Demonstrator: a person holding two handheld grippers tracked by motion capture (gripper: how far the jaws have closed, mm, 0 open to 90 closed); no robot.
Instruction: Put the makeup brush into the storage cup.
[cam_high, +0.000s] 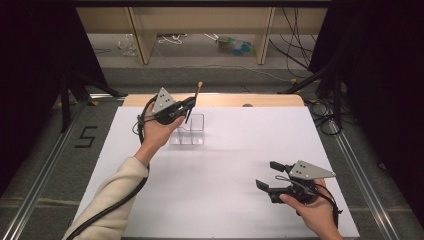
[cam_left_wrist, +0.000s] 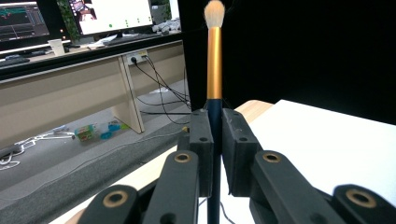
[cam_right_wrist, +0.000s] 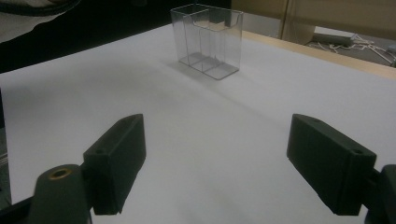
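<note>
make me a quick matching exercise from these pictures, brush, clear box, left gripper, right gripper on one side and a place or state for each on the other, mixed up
Things:
1. brush
2. clear box
3. left gripper
4. right gripper

Places or states:
A. jaws wide apart, nothing between them, low over the white table at the near right
B. stands on the white table, nothing inside it
C. held upright, pale bristles at the top
D. jaws shut on a dark handle, above the clear box

Pairs: 1-C, 2-B, 3-D, 4-A
</note>
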